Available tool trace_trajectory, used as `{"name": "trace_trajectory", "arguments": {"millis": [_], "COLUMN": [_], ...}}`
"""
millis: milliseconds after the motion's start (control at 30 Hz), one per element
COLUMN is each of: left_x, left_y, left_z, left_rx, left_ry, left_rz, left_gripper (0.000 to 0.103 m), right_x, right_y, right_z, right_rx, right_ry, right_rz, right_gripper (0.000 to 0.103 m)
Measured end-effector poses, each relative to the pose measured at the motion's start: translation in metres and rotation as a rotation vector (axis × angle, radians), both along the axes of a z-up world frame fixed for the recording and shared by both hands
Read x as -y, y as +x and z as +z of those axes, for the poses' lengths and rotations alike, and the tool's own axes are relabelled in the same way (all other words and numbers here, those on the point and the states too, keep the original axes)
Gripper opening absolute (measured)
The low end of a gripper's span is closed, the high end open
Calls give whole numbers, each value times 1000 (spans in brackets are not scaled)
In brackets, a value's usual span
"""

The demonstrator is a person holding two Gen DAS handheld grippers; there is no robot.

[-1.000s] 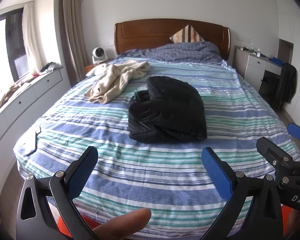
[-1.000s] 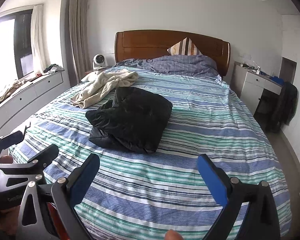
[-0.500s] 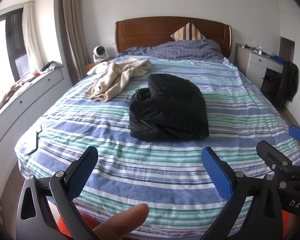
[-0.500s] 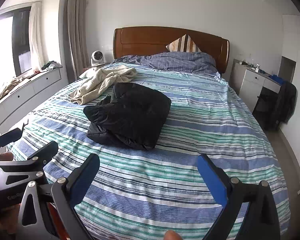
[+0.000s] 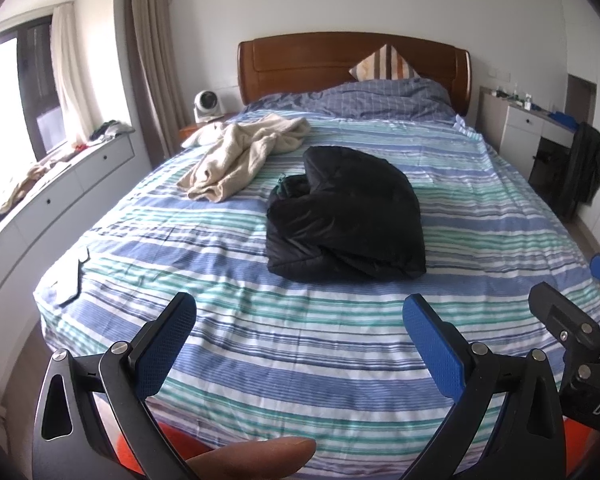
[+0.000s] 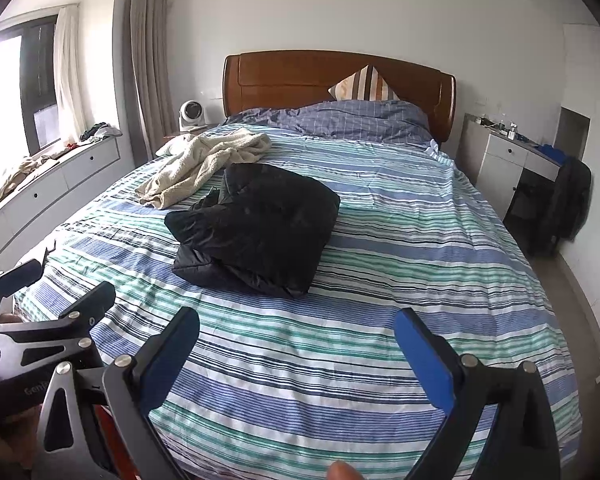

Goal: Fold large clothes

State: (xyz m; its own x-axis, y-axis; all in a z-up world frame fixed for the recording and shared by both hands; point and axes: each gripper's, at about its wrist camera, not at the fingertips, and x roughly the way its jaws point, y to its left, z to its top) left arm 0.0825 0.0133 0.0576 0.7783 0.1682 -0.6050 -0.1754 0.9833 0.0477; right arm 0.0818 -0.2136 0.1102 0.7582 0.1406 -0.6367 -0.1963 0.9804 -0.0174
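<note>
A black puffy jacket [image 5: 346, 216] lies folded into a bundle on the middle of the striped bed [image 5: 300, 344]; it also shows in the right wrist view [image 6: 260, 228]. A cream fleece garment [image 5: 240, 156] lies crumpled beyond it at the left, also in the right wrist view [image 6: 204, 164]. My left gripper [image 5: 298, 324] is open and empty, held back over the foot of the bed. My right gripper [image 6: 296, 332] is open and empty, beside the left one and well short of the jacket.
A wooden headboard [image 5: 352, 60] with pillows stands at the far end. White drawers run under the window [image 5: 56, 196] on the left. A white desk [image 5: 536, 128] and a dark garment on a chair [image 5: 584, 168] stand on the right. A small fan [image 5: 208, 106] sits on the nightstand.
Both grippers have pulled back and up from the bed a little; the jacket looks slightly farther away. Both stay open and empty. The clothes have not moved.
</note>
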Motion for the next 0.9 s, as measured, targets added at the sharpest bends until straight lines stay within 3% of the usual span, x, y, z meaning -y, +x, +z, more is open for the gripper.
{"name": "trace_trajectory", "arguments": {"millis": [900], "left_x": [-3], "left_y": [-5], "left_z": [10], "left_rx": [14], "left_ry": [-1], "left_rz": [-2], "left_gripper": [103], "right_x": [-5], "right_y": [-6], "right_z": [10], "right_rx": [19], "right_ry": [2], "right_rz": [8], "right_gripper": [100]}}
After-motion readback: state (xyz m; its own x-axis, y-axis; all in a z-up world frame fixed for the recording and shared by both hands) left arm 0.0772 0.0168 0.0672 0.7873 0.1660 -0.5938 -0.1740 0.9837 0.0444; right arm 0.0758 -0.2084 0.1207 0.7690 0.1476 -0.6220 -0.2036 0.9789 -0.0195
